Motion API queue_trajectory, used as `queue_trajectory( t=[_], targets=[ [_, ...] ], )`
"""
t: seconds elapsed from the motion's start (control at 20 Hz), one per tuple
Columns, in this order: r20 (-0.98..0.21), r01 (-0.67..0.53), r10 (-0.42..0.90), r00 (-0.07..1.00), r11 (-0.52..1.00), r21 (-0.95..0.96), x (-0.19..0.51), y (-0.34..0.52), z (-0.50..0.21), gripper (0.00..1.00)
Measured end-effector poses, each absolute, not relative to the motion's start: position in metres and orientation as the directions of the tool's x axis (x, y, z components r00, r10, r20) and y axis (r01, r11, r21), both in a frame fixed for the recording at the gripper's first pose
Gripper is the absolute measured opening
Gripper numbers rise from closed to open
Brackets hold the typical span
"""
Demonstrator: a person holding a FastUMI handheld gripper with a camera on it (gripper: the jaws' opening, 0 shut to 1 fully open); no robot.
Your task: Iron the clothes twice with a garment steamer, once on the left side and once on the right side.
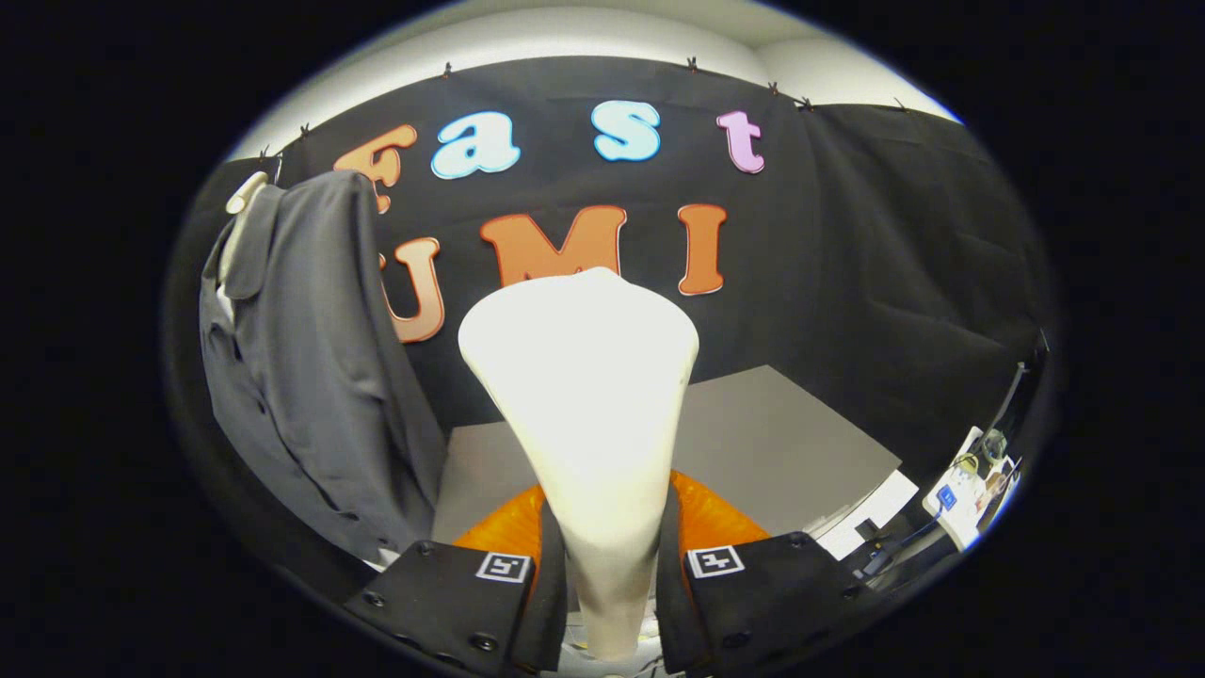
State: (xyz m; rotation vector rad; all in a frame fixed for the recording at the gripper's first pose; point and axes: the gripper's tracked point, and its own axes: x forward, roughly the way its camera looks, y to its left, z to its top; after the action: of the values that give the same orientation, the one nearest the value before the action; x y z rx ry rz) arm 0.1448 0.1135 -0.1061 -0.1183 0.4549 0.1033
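Gripper view: fingers [610, 574] clamp smooth flared steamer [584, 395]; matte grey jacket [311, 367] beside.

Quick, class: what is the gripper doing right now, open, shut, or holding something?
Gripper: shut on the garment steamer, both fingers pressing its handle, head pointing up, well right of the grey jacket hanging on the wall.

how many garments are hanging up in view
1. A grey shirt hangs on the booth wall, off to the left beyond the gripper, which is shut on the white steamer. Others could be hidden behind the steamer.
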Motion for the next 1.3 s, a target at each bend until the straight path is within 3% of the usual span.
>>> queue_trajectory(
  t=[0.35,0.7,1.05,1.3],
  targets=[
    [-0.303,-0.109,0.079,0.950,0.991,-0.082,0.065,0.220,-0.065,0.46],
    [-0.257,-0.121,0.083,0.963,0.984,-0.134,0.040,0.325,-0.057,0.46],
    [-0.251,-0.120,0.076,0.965,0.979,-0.163,0.064,0.381,-0.066,0.46],
    [-0.262,-0.058,0.009,0.965,0.981,-0.183,0.112,0.376,-0.084,0.46]
  ],
)
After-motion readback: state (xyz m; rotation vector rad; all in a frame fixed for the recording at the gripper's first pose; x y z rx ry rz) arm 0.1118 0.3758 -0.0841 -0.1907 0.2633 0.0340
